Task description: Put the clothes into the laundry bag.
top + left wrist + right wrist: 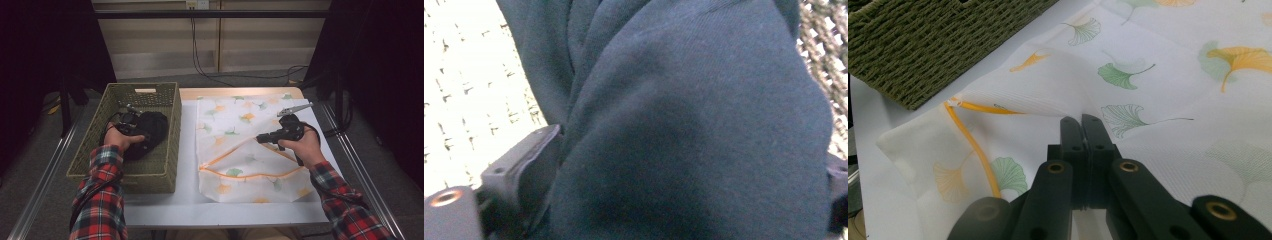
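Two hands are at work over the desk (165, 210), and we see each holding a pair of tongs. Our left tongs (134, 125) reach down into the green woven basket (165, 165) that stands at the desk's left side, where a dark garment (150, 131) lies bundled. In the left gripper view the dark knitted cloth (684, 125) bulges up between the two black jaws, one at the lower left and the other at the right edge; the jaws stand wide apart around the bundle, and we cannot tell whether the pads press on it. Pale basket weave shows behind the cloth on both sides.

Our right tongs (260, 138) are over the white mesh laundry bag (240, 120), printed with green and orange ginkgo leaves, which lies flat on the white desk surface just beside the basket. In the right gripper view the two jaws are pressed together, and their tips pinch the upper layer of the bag (1168, 75) at its mouth, lifting it into a small tent. The orange zipper (970, 145) runs along the open edge to the left of the tips, and a corner of the basket (923, 55) sits beyond it. From the high view the zipper (245, 175) crosses the bag near its lower end, with the opening gaping toward the basket. Red plaid sleeves (100, 200) cover both forearms.
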